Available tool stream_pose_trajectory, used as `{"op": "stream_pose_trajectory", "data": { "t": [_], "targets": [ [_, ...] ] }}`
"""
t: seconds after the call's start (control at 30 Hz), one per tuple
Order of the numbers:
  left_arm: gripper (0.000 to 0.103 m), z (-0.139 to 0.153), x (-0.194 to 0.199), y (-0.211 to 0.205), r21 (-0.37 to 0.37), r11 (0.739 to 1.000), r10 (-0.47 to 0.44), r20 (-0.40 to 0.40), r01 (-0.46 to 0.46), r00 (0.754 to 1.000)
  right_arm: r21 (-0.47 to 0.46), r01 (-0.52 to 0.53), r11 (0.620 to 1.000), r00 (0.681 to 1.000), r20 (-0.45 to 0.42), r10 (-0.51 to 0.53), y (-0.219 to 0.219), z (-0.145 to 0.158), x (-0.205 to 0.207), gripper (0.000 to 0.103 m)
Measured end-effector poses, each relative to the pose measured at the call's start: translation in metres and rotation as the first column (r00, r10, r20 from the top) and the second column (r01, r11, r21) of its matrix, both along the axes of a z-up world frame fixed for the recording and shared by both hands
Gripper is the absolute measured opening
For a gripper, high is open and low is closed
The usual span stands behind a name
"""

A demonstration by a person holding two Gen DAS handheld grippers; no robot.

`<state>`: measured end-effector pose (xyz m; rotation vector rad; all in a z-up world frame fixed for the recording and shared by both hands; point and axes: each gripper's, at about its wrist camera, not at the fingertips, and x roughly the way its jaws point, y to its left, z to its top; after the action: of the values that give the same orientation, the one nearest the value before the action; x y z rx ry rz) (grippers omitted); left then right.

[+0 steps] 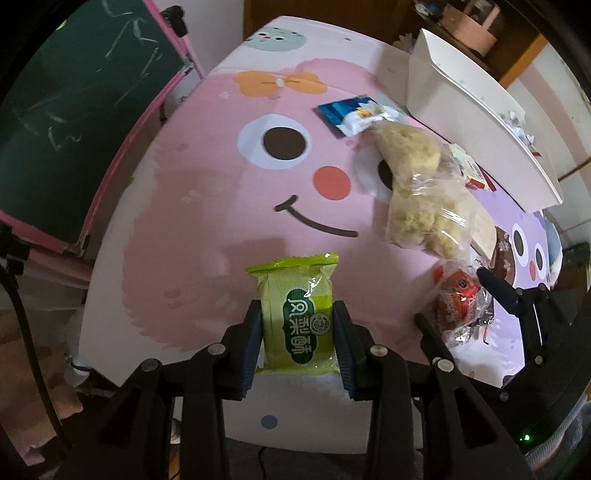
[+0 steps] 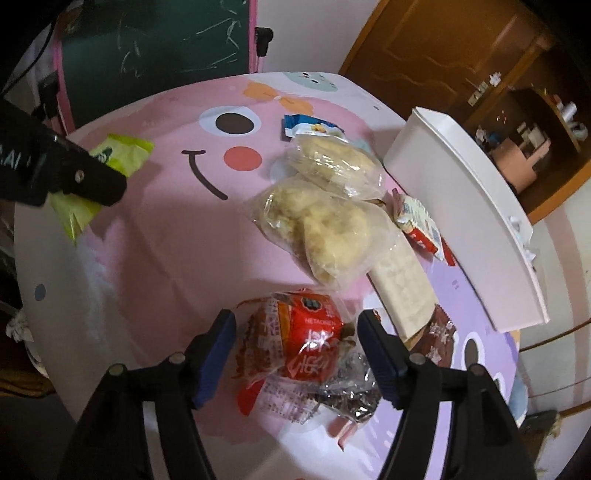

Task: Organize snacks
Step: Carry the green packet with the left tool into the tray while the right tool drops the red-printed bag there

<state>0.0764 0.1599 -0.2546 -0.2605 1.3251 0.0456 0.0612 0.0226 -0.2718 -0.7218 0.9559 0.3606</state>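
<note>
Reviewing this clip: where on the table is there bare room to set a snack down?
Bare: the pink cartoon face, from the green packet across to the clear bags. Crowded: the strip beside the white bin, from the blue packet down to the red packet.

Behind the table (image 1: 207, 229), with its pink cartoon-face cover, a green chalkboard (image 1: 74, 122) in a pink frame, scrawled with faint chalk marks and leaning at the far left edge. Further back, a white wall (image 2: 295, 33) beside a brown wooden door (image 2: 436, 48), and to the right dim wooden shelves (image 2: 532, 140) crowded with small items too blurred to tell. Down at the left of the table, brownish floor (image 1: 22, 332) with a dark cable (image 1: 33, 354) running across it, all under dull, warm indoor light.
</note>
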Motion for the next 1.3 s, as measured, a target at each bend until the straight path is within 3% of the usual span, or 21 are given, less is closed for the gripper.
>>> {"op": "stream_pose_trajectory", "data": {
  "t": [0.13, 0.23, 0.3, 0.4, 0.47, 0.53, 0.7, 0.83, 0.97, 1.3],
  "targets": [
    [0.035, 0.002, 0.011, -0.009, -0.011, 0.999, -0.031, 0.002, 0.031, 1.0, 0.014, 0.019, 1.0, 1.0, -0.019, -0.018, -0.005, 0.0, 0.008, 0.082],
    [0.035, 0.006, 0.019, -0.011, -0.018, 0.999, -0.047, 0.008, 0.048, 0.999, 0.074, 0.047, 0.996, 0.996, -0.075, -0.042, -0.014, 0.0, 0.018, 0.083],
    [0.035, 0.009, 0.026, -0.012, -0.019, 0.998, -0.055, 0.012, 0.056, 0.998, 0.137, 0.074, 0.988, 0.99, -0.132, -0.056, -0.022, 0.0, 0.025, 0.07],
    [0.035, 0.017, 0.039, -0.01, -0.025, 0.997, -0.065, 0.027, 0.066, 0.997, 0.115, 0.083, 0.99, 0.989, -0.13, -0.068, -0.023, 0.003, 0.029, 0.064],
    [0.035, 0.024, 0.047, -0.009, -0.027, 0.997, -0.075, 0.04, 0.076, 0.996, 0.148, 0.115, 0.982, 0.985, -0.148, -0.093, -0.027, 0.009, 0.034, 0.058],
    [0.035, 0.034, 0.056, -0.01, -0.025, 0.996, -0.09, 0.058, 0.091, 0.994, 0.205, 0.181, 0.962, 0.969, -0.206, -0.139, -0.037, 0.018, 0.043, 0.058],
    [0.035, 0.068, 0.08, -0.013, -0.028, 0.99, -0.137, 0.12, 0.141, 0.983, 0.37, 0.335, 0.866, 0.925, -0.302, -0.229, -0.066, 0.06, 0.06, 0.058],
    [0.035, 0.106, 0.098, -0.024, -0.024, 0.979, -0.195, 0.2, 0.204, 0.96, 0.492, 0.412, 0.767, 0.906, -0.307, -0.291, -0.09, 0.111, 0.068, 0.058],
    [0.035, 0.139, 0.114, -0.037, -0.03, 0.962, -0.255, 0.271, 0.273, 0.928, 0.551, 0.438, 0.711, 0.899, -0.261, -0.351, -0.104, 0.153, 0.079, 0.058],
    [0.035, 0.205, 0.141, -0.081, -0.019, 0.895, -0.398, 0.414, 0.445, 0.819, 0.576, 0.437, 0.69, 0.871, -0.08, -0.485, -0.119, 0.233, 0.081, 0.058]
  ]
}}
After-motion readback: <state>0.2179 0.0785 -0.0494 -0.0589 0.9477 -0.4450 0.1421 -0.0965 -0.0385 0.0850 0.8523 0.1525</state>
